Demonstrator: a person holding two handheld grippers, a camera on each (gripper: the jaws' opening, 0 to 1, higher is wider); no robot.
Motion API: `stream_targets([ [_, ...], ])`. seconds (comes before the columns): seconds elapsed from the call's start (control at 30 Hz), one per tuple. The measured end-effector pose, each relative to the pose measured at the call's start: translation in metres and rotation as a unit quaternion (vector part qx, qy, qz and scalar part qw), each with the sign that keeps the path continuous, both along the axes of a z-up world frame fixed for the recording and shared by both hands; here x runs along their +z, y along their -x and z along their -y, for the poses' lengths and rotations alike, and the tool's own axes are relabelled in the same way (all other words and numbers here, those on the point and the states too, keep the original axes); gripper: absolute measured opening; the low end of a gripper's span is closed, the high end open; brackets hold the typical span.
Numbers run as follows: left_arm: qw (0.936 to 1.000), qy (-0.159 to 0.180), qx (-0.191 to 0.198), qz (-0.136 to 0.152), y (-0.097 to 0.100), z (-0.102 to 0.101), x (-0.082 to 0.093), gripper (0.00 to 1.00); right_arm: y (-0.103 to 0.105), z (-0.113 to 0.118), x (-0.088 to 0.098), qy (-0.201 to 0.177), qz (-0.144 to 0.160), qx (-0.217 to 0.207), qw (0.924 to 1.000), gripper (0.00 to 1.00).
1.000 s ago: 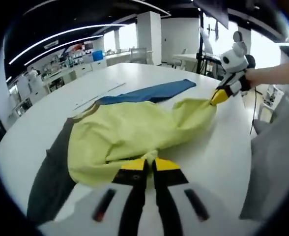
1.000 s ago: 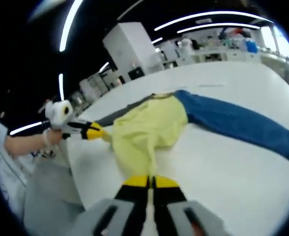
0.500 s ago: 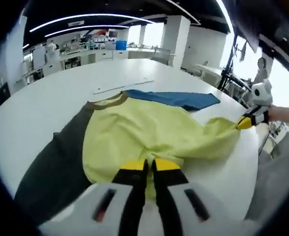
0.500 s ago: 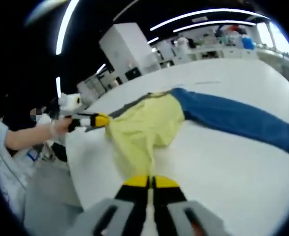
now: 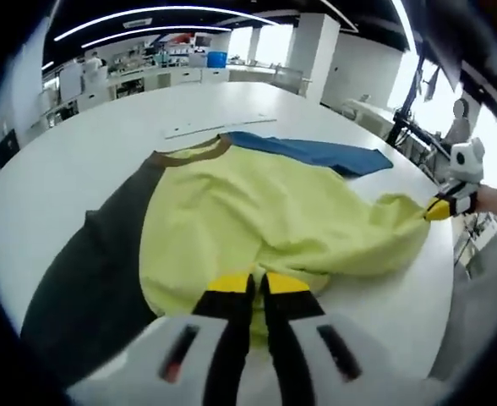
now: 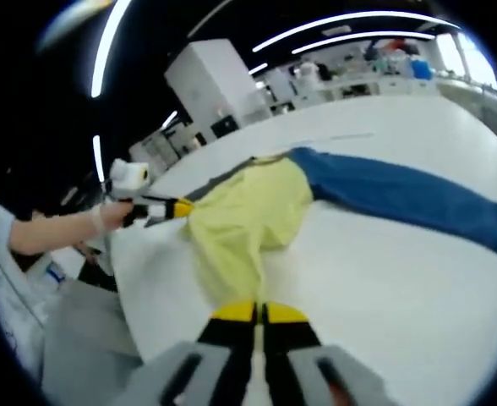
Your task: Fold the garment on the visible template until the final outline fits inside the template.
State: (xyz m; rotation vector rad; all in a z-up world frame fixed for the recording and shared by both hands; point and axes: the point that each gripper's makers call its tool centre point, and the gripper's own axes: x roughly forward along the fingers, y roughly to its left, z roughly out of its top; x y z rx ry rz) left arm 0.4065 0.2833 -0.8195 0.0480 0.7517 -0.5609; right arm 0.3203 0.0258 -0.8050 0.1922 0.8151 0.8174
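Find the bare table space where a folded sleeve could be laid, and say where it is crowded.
Free: the white table between the blue sleeve and the right gripper. Crowded: the table edge where the left gripper pinches the yellow shirt body.

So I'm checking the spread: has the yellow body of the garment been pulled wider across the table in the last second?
Yes. The yellow body now covers more of the blue sleeve, stretched between the left gripper and right gripper on the table.
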Motion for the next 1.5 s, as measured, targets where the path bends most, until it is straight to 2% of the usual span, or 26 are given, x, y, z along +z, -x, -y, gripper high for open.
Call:
stream_targets([
  [0.13, 0.9999, -0.003, -0.002, 0.01, 0.0, -0.004, 0.004, 0.06, -0.001, -0.002, 0.001, 0.0, 0.002, 0.001, 1.0, 0.0],
  [0.3, 0.9998, -0.005, -0.001, 0.021, 0.002, -0.007, 0.013, 0.22, -0.001, -0.004, 0.002, 0.0, 0.004, 0.002, 1.0, 0.0],
  [0.5, 0.9995, 0.002, -0.001, 0.032, 0.006, -0.01, 0.023, 0.32, 0.0, -0.004, 0.001, 0.001, 0.004, 0.002, 1.0, 0.0],
  [0.87, 0.9994, 0.005, 0.01, 0.034, 0.018, -0.028, 0.023, 0.33, 0.0, -0.003, 0.0, 0.001, 0.003, 0.003, 1.0, 0.0],
  [1.1, 0.9992, 0.012, 0.008, 0.038, 0.035, -0.034, 0.026, 0.3, 0.002, -0.005, 0.001, 0.002, 0.004, 0.004, 1.0, 0.0],
  [1.27, 0.9994, 0.016, 0.007, 0.031, 0.041, -0.034, 0.021, 0.28, 0.002, -0.005, 0.001, 0.001, 0.004, 0.003, 1.0, 0.0],
  [1.4, 0.9996, 0.018, -0.008, 0.022, 0.044, -0.024, 0.015, 0.2, 0.002, -0.005, 0.001, 0.002, 0.004, 0.004, 1.0, 0.0],
  [1.5, 0.9996, 0.019, -0.007, 0.021, 0.041, -0.016, 0.014, 0.2, 0.002, -0.005, 0.002, 0.001, 0.004, 0.003, 1.0, 0.0],
])
